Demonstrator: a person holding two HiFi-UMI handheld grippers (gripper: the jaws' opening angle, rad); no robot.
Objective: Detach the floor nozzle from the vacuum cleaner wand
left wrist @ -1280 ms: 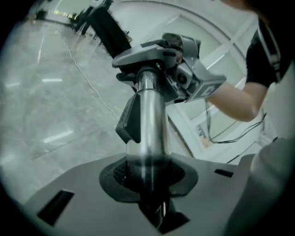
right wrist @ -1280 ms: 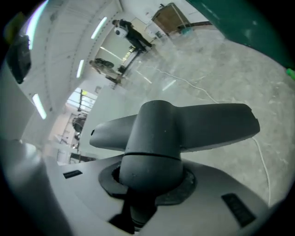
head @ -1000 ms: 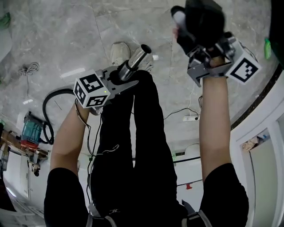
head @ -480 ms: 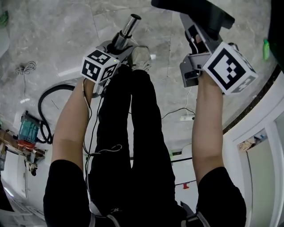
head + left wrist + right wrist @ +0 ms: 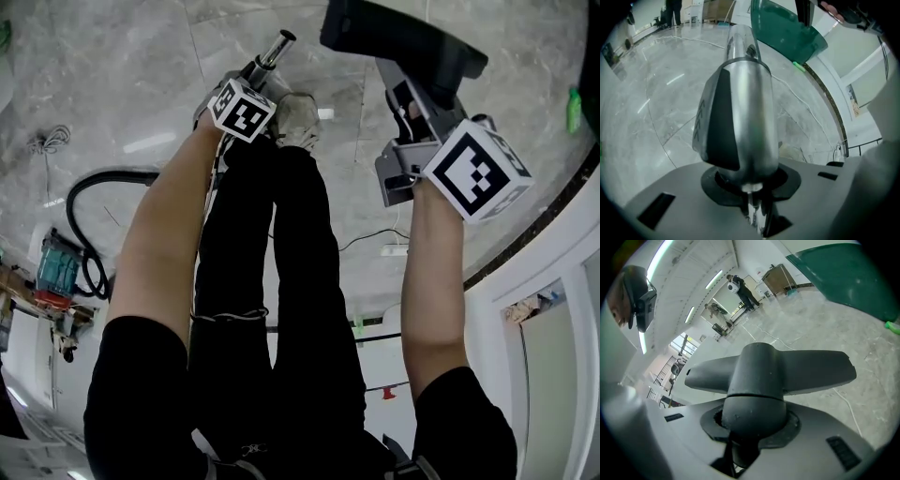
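Note:
My left gripper is shut on the silver wand, which sticks out past it toward the marble floor just above the person's white shoe. In the left gripper view the wand fills the middle, with a black ribbed catch on its left side. My right gripper is shut on the neck of the dark grey floor nozzle. In the right gripper view the nozzle spreads as a wide T-shaped head. Wand and nozzle are apart, one in each gripper.
A black hose loops on the floor at left beside a teal and red machine. A power strip with a cable lies right of the legs. A white wall and door frame run along the right. A green bottle lies there.
The left gripper has sunk toward the floor and tipped down, so the wand points past the shoe. The right gripper has lowered and turned, and the nozzle has swung across the top.

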